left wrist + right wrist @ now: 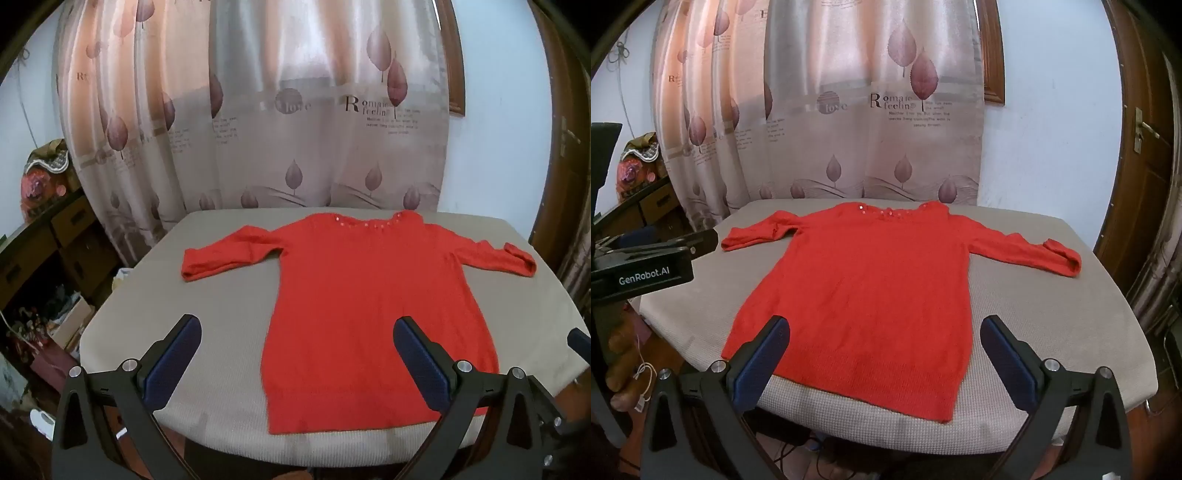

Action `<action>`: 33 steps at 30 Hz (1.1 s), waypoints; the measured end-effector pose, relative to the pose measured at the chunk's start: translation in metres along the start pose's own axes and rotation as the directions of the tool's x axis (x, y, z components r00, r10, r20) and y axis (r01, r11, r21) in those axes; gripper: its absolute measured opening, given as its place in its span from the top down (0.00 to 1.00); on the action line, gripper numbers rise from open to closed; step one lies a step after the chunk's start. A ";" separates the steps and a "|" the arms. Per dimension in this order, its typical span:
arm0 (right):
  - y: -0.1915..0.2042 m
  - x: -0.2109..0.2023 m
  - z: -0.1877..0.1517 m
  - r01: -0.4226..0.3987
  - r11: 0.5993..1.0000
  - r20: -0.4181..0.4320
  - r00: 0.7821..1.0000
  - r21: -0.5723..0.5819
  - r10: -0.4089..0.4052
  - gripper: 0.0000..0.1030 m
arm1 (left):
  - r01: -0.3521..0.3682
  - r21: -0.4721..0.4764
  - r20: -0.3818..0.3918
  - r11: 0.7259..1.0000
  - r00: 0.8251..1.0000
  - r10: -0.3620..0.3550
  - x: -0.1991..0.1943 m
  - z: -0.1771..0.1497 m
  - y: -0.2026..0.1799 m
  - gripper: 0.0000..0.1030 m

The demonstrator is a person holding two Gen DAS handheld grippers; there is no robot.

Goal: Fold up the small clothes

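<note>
A small red knit sweater (362,295) lies flat on the beige padded table (147,306), neckline with sequins at the far side, both sleeves spread out sideways, hem toward me. My left gripper (297,332) hovers open above the hem's left corner, nothing between its blue pads. In the right wrist view the same sweater (864,291) fills the middle of the table (1052,314). My right gripper (884,332) hangs open over the hem's near edge, holding nothing. The left gripper's black body (642,269) shows at the left edge of that view.
A leaf-print curtain (258,129) hangs behind the table. Dark wooden drawers (44,243) and clutter stand at the left, a wooden door (1137,166) at the right. Cables lie on the floor under the table's near edge.
</note>
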State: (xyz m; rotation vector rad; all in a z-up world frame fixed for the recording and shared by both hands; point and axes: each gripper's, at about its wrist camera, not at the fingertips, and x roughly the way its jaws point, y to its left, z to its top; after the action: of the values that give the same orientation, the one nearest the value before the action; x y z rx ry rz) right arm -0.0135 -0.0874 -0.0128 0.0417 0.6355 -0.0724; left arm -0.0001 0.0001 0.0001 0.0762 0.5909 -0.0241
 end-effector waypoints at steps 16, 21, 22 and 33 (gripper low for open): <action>-0.011 0.018 0.013 0.128 0.992 -0.038 0.991 0.015 -0.127 0.00 | 0.061 -0.060 -0.014 0.996 0.998 -0.062 0.024 -0.023 0.016 0.00; -0.015 0.026 0.017 0.152 0.988 -0.048 0.987 0.004 -0.151 0.01 | 0.085 -0.066 -0.007 0.994 0.996 -0.086 0.025 -0.022 0.019 0.00; -0.016 0.027 0.017 0.155 0.988 -0.047 0.987 0.003 -0.154 0.01 | 0.088 -0.065 -0.008 0.994 0.996 -0.088 0.026 -0.023 0.019 0.00; -0.013 0.041 0.025 0.169 0.986 -0.056 0.984 0.001 -0.168 0.00 | 0.134 -0.063 -0.013 0.989 0.991 -0.135 0.034 -0.020 0.011 0.00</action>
State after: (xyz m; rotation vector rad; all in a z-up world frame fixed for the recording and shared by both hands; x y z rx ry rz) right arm 0.0328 -0.1038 -0.0173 -0.0049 0.6939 -0.2372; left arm 0.0175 0.0126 -0.0347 -0.0238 0.6127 -0.1358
